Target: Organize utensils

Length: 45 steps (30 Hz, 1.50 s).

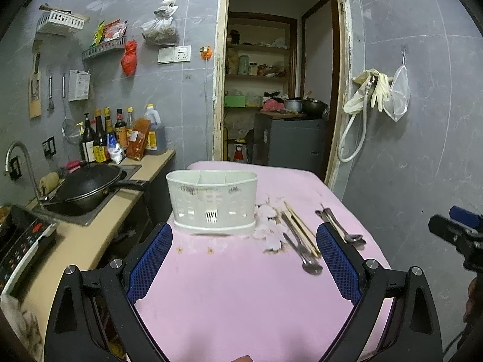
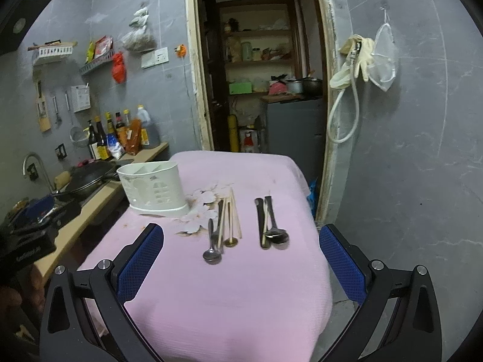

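No text can be read anywhere. The bottles (image 1: 120, 135) on the counter carry yellow and white labels, the paper (image 1: 79, 85) hung on the wall has print, and the cooktop panel (image 1: 21, 241) shows red marks, but all are too small or blurred. Pale lettering on the other gripper's body (image 2: 27, 252) in the right wrist view is also illegible.

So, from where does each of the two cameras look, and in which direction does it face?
Left wrist: sits on the left gripper, open over the near table edge, facing the white utensil holder and the doorway; the right gripper shows at its right edge.
Right wrist: sits on the right gripper, open, facing the spoons and chopsticks; the left gripper shows lower left.
Both share the pink tablecloth, holder, utensils and doorway.
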Available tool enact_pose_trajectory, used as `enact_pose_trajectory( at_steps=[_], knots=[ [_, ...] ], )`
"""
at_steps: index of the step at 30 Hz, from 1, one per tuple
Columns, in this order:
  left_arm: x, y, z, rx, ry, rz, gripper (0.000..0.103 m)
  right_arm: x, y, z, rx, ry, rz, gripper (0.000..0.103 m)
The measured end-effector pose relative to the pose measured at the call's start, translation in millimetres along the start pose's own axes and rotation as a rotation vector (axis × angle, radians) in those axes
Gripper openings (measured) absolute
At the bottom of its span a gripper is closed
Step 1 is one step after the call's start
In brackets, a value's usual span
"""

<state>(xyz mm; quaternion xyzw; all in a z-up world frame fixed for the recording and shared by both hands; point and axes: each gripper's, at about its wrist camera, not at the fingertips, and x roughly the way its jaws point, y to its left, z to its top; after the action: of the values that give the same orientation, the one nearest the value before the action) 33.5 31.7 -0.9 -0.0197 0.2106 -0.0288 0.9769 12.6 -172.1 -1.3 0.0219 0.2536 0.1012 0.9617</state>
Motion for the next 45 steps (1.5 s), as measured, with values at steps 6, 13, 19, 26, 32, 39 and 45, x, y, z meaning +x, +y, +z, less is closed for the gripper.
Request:
enact_pose_trajectory(
  at_steps=[6, 13, 19, 26, 32, 39, 45],
  knots=[
    [27, 17, 15, -0.038, 0.0, -0.026, 0.093, 15, -4, 12, 0.028, 0.02, -0.048, 0.103],
    [53, 13, 30, -0.057, -0.028, -0.035, 0.093, 28, -20, 28, -0.004, -0.015, -0.136, 0.103],
    [84, -3, 38, -0.096, -0.018, -0.037, 0.093, 53, -39, 40, -0.05, -0.07, -0.133, 0.103],
    [147, -23, 38, -0.121, 0.092, -0.02, 0.093, 116, -67, 52, -0.103, -0.023, -0.068, 0.103],
    [199, -37, 18, -0.095, 0.202, -0.023, 0.093, 173, -90, 48, -0.1, 0.117, 0.011, 0.103],
    [251, -49, -10, -0.06, 0.345, -0.065, 0.081, 221, -110, 39, -0.077, 0.236, 0.053, 0.087],
    [290, -54, -30, -0.006, 0.477, -0.052, 0.05, 258, -120, 24, -0.059, 0.363, 0.056, 0.063]
  ],
)
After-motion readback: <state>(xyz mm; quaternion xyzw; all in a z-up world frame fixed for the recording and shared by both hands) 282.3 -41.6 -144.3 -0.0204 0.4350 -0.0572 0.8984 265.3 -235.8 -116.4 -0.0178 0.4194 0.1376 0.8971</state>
